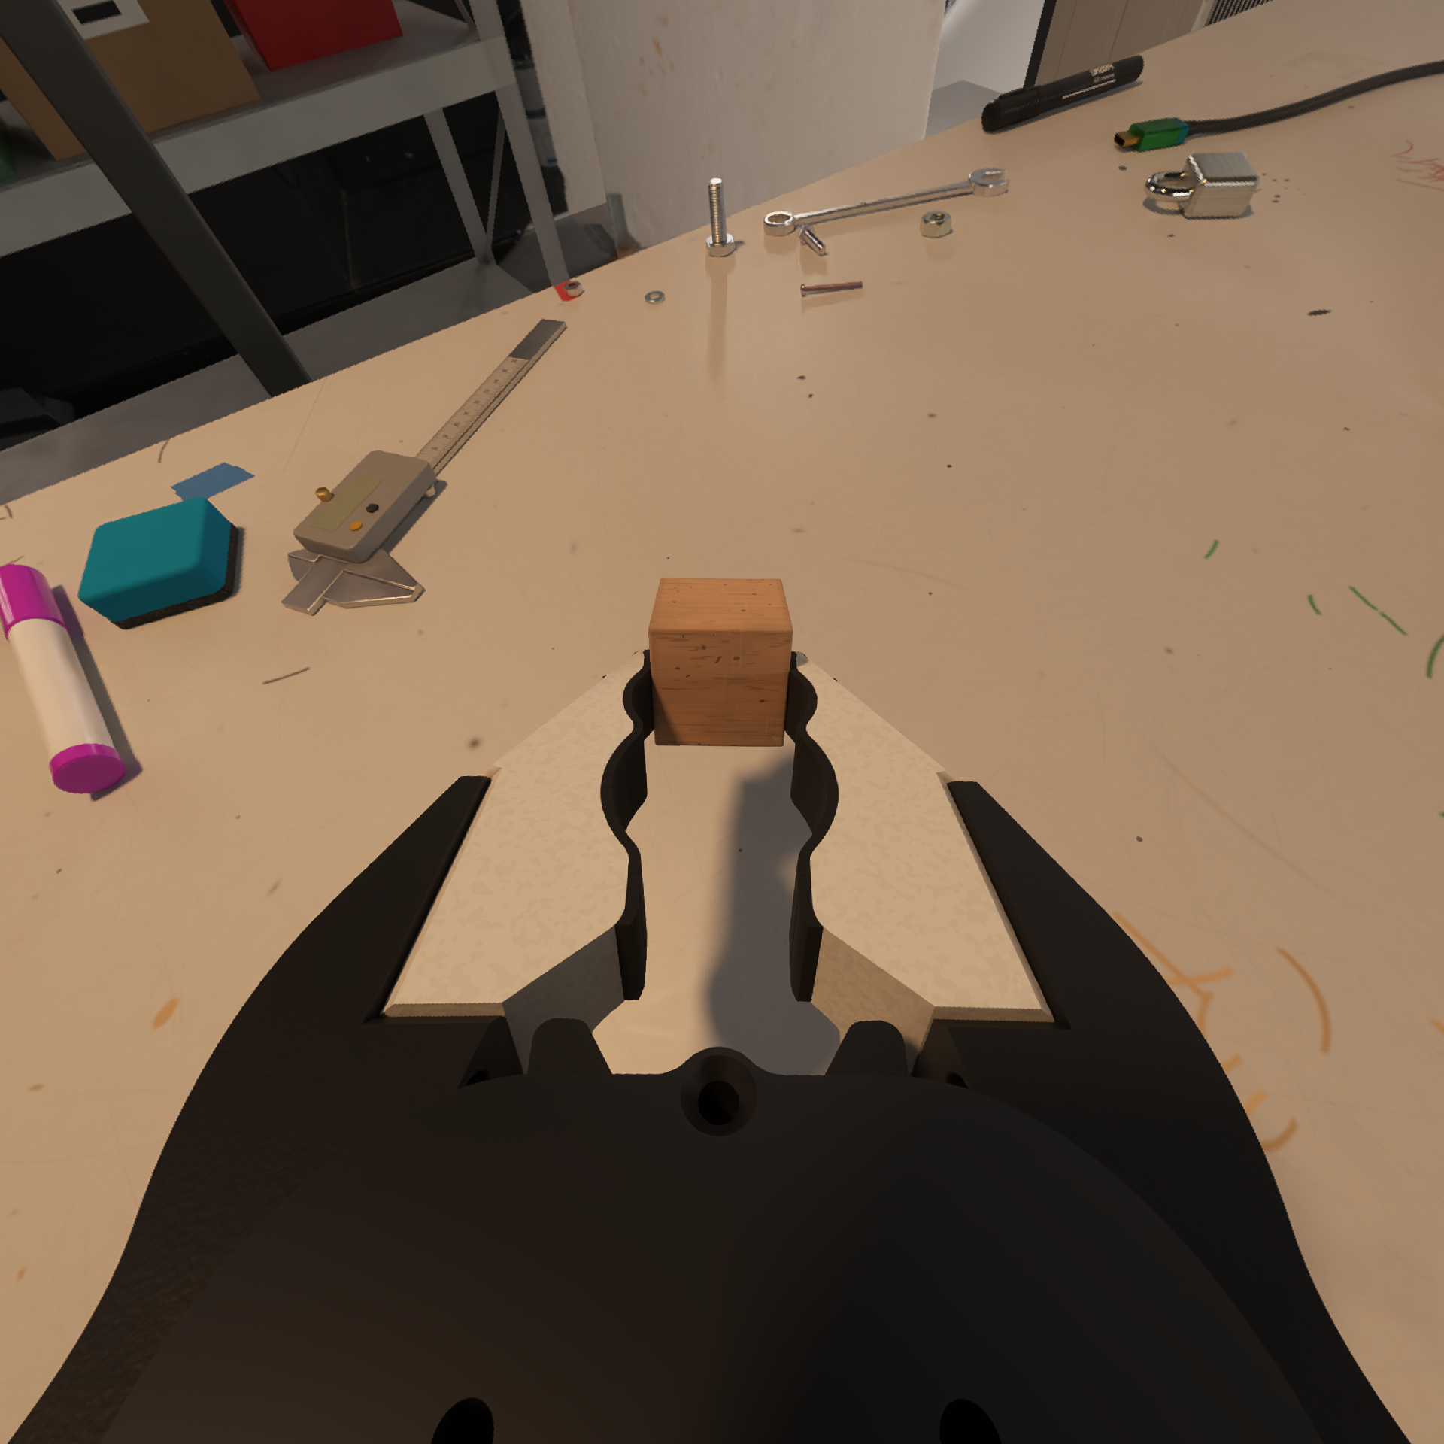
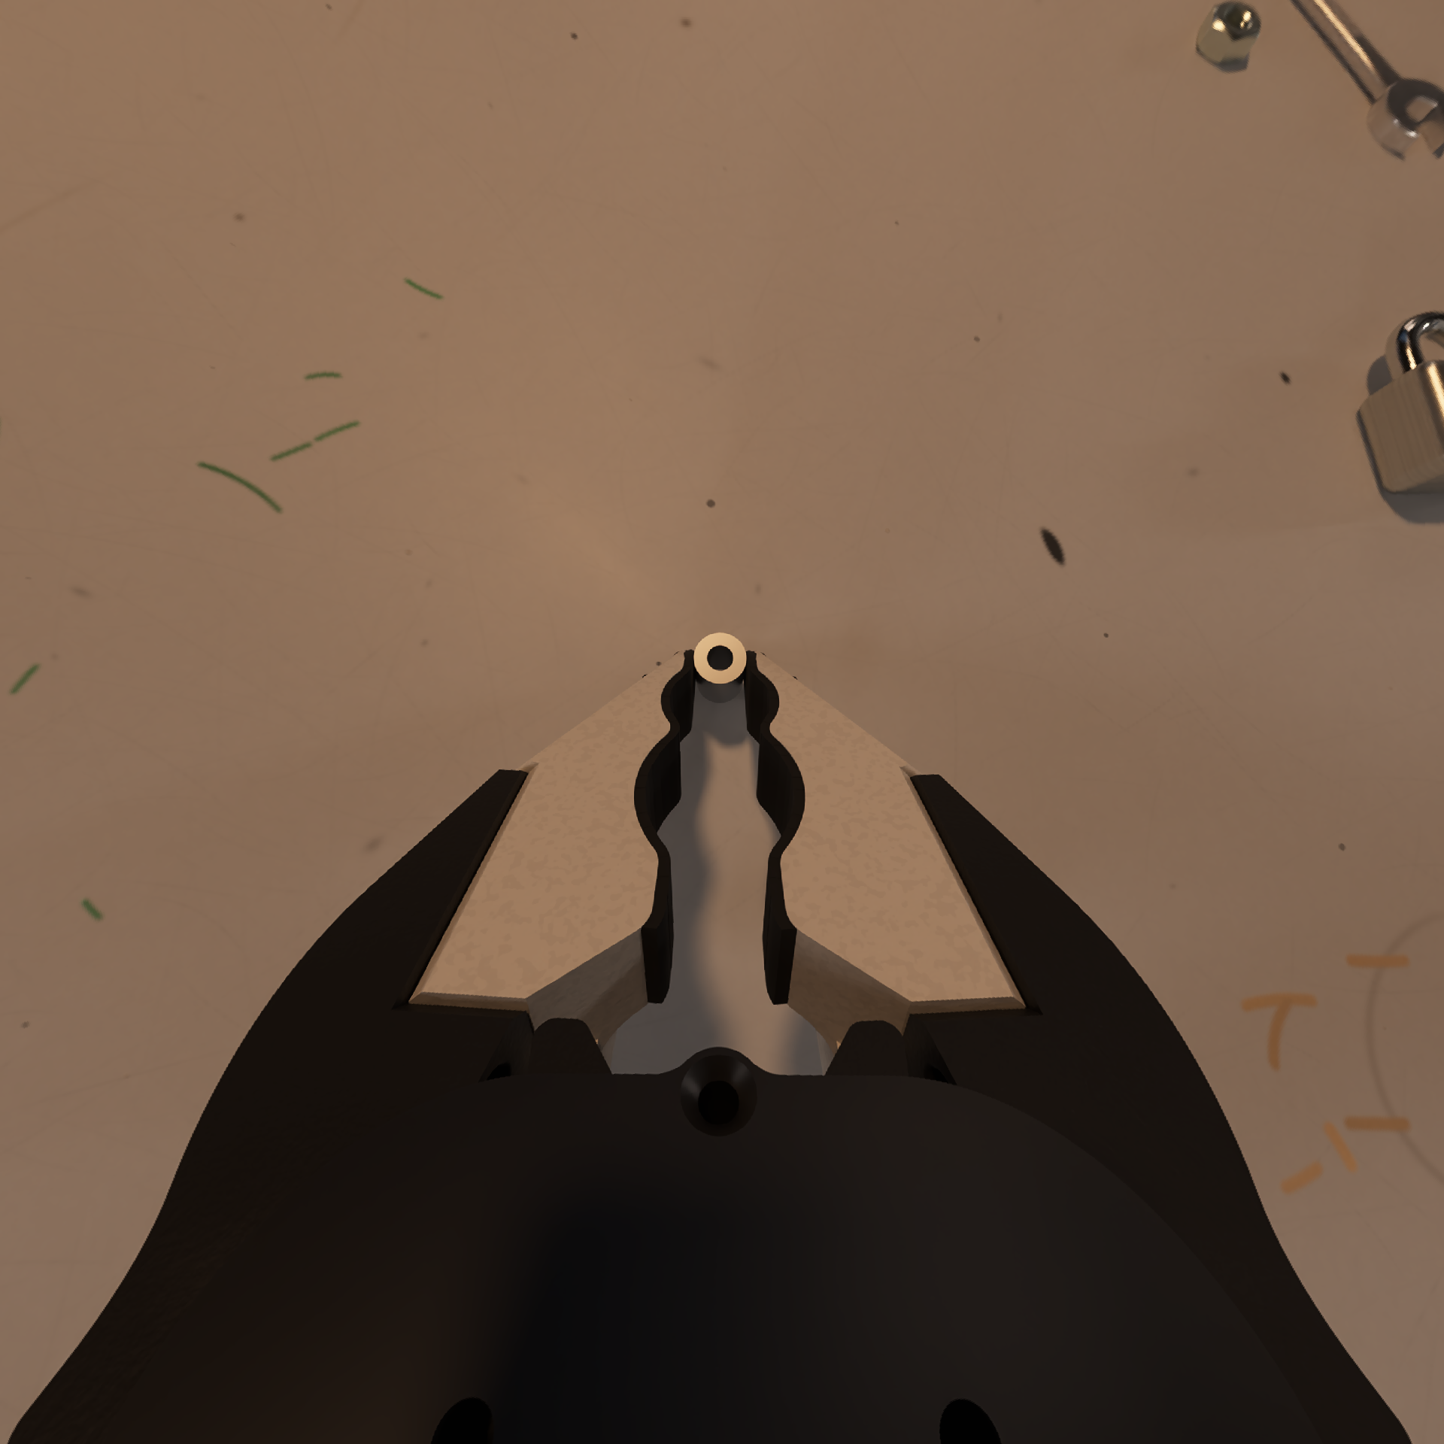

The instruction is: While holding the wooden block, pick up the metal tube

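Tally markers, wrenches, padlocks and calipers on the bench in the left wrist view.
Markers: 2, pink marker and black marker
Wrench: 1
Padlock: 1
Caliper: 1
Total: 5

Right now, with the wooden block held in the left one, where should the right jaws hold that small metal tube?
Grip the small pale metal tube across its round outer wall, just below the open top end, coming straight down from above. It stands on end, hole facing the camera, so only its curved sides offer opposing faces. The right gripper already pinches it there at the fingertips.
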Action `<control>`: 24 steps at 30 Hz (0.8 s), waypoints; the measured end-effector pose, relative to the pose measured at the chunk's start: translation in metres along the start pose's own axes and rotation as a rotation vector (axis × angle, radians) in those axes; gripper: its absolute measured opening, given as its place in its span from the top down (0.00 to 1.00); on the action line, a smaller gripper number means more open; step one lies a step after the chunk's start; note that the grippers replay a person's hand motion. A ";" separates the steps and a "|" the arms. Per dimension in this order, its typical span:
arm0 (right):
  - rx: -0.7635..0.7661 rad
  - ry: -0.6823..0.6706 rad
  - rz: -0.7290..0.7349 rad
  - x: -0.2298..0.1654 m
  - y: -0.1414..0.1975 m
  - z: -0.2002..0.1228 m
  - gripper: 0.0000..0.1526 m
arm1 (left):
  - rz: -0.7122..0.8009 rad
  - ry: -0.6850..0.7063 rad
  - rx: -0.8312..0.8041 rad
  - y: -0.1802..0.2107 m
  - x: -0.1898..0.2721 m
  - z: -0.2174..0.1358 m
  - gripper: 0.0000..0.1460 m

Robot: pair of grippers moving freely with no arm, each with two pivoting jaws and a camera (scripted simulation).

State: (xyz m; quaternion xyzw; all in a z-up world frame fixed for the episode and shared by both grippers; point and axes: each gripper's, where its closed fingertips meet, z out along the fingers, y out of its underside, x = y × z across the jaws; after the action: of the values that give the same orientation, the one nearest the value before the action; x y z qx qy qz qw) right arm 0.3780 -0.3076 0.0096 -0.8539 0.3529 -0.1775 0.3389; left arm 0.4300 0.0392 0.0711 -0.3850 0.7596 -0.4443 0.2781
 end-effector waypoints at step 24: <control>-0.091 -0.217 -0.208 -0.096 -0.062 0.055 0.92 | 0.023 -0.002 0.010 -0.004 0.004 -0.002 0.78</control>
State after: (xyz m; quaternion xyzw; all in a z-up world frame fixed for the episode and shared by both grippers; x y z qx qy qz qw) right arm 0.3719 -0.1808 0.0081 -0.9144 0.2314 -0.1023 0.3159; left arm 0.4270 0.0355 0.0754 -0.3752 0.7614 -0.4446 0.2860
